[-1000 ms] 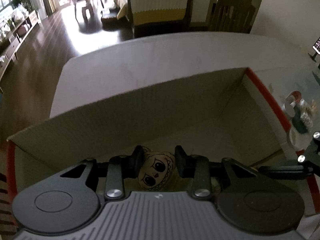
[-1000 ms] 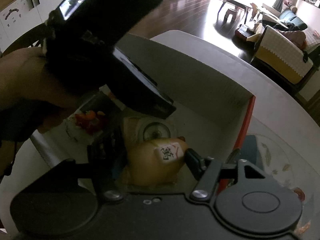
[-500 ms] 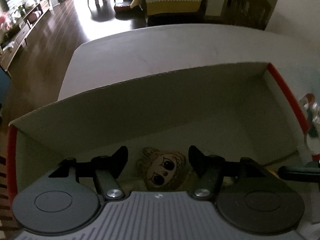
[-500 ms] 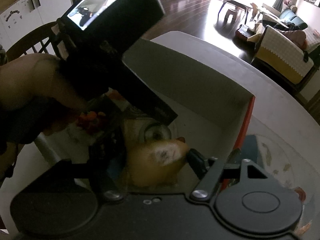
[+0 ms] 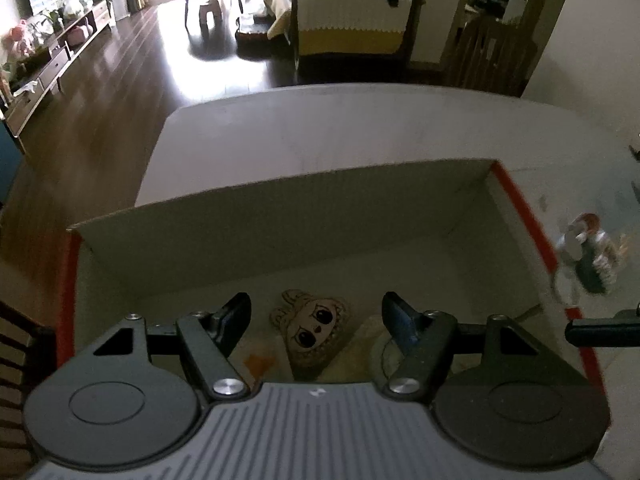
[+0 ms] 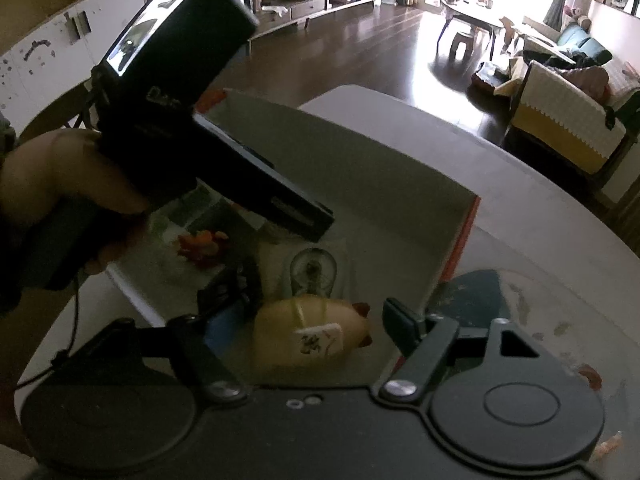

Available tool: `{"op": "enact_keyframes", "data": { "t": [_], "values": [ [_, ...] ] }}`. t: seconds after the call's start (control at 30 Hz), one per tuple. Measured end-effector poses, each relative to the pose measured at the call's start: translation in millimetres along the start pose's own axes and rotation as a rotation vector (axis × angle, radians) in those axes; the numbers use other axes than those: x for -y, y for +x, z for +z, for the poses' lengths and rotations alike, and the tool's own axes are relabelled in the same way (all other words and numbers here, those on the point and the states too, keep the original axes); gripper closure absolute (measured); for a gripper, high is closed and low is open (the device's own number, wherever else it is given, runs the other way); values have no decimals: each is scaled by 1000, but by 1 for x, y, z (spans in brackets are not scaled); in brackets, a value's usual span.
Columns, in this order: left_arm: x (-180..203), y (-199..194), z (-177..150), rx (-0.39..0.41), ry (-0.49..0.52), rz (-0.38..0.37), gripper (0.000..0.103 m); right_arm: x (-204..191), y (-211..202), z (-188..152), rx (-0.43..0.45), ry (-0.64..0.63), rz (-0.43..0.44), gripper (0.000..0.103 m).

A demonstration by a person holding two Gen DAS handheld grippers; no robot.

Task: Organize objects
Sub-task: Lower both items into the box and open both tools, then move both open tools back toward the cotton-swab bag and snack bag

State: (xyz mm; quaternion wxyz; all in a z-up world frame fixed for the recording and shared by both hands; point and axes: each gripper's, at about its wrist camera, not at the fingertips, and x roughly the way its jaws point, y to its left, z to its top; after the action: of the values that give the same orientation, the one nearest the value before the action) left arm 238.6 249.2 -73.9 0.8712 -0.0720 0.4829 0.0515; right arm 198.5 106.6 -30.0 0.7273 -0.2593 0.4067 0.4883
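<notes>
Yellow toy (image 6: 310,338) between the right claw (image 6: 316,316) fingers escapes the left view.

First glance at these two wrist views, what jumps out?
The cartoon-face doll lies on the floor of the red-edged cardboard box, between the open fingers of the left gripper. In the right wrist view, a yellow chick toy with a white label sits between the right gripper's spread fingers at the box's near edge.
</notes>
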Motion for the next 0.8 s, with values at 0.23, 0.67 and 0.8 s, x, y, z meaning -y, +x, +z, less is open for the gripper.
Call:
{"op": "enact_keyframes", "data": {
  "t": [0.23, 0.67, 0.8],
  "values": [
    [9, -36, -5, 50, 0, 6, 31, 2, -33, -14, 44, -9, 20, 22],
    [55, -90, -29, 103, 28, -35, 31, 26, -87, -48, 104, -7, 43, 21],
    [76, -103, -35, 128, 29, -42, 23, 43, -99, -67, 110, 0, 33, 21]
  ]
}}
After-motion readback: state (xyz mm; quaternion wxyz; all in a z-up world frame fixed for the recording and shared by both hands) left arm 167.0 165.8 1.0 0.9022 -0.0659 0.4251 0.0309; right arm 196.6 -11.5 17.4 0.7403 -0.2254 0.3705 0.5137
